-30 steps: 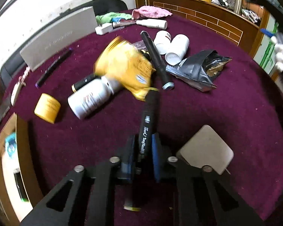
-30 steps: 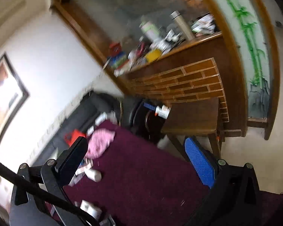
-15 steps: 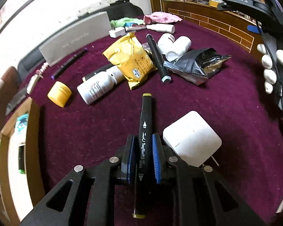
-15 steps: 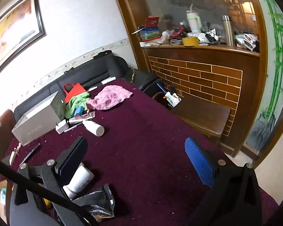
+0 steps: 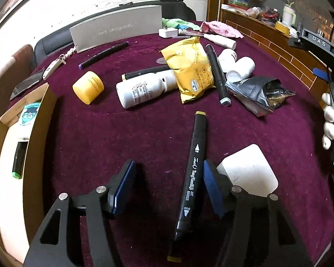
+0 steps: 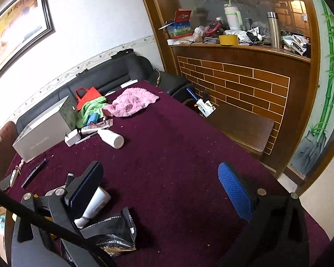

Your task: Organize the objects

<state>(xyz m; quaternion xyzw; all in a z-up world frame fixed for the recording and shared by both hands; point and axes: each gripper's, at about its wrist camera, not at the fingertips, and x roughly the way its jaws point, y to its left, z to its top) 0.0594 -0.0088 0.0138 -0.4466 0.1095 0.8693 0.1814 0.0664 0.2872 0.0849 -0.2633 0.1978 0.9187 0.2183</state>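
A black art marker [image 5: 192, 169] with yellow ends lies on the maroon tablecloth [image 5: 144, 129]. My left gripper [image 5: 167, 184] is open around it; the marker rests against the right blue pad. A white square box [image 5: 248, 173] sits just right of that pad. Farther off lie a yellow cracker pack [image 5: 190, 64], a white bottle [image 5: 144, 89], a yellow jar [image 5: 88, 87], a second black marker [image 5: 217, 73] and a black pouch [image 5: 259, 92]. My right gripper [image 6: 160, 191] is open and empty above the cloth, with the black pouch [image 6: 113, 235] at its lower left.
An open cardboard box [image 5: 13, 146] holding a green-tipped marker stands at the left. A grey shoe box [image 5: 117, 27], white charger, pink cloth [image 6: 131, 102] and green cloth lie at the far edge. A wooden counter [image 6: 245, 71] and low side table stand to the right.
My left gripper has opened and let go of the black marker, which now lies on the cloth. The right gripper's view has steadied and tilted down toward the table.
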